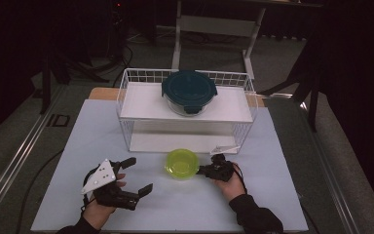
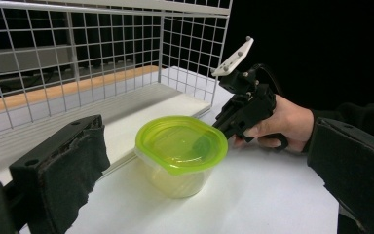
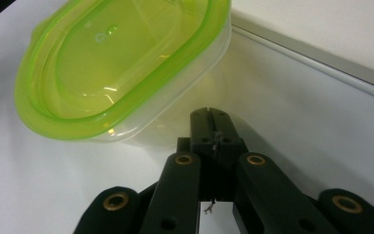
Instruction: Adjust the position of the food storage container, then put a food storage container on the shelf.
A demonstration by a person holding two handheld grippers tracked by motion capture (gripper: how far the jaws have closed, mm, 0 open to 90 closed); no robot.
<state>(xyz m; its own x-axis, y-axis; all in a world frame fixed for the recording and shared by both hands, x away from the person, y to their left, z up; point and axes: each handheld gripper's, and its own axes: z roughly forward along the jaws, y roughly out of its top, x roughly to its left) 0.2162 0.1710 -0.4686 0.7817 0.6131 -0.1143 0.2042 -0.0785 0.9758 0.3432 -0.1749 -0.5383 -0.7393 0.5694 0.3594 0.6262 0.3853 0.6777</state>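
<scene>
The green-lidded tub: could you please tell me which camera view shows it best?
The left gripper view: the tub shows whole there, lid and clear body, beside the shut right gripper. The right gripper view crops its rim. The high view shows it small, from above.

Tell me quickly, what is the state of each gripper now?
Left gripper: open, holding nothing.
Right gripper: shut, holding nothing, beside the green-lidded container.

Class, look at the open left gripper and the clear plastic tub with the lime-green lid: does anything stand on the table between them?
Nothing visible does. Bare white table lies between the left gripper and the clear plastic tub with the lime-green lid. The shut right gripper sits at the tub's far side.
</scene>
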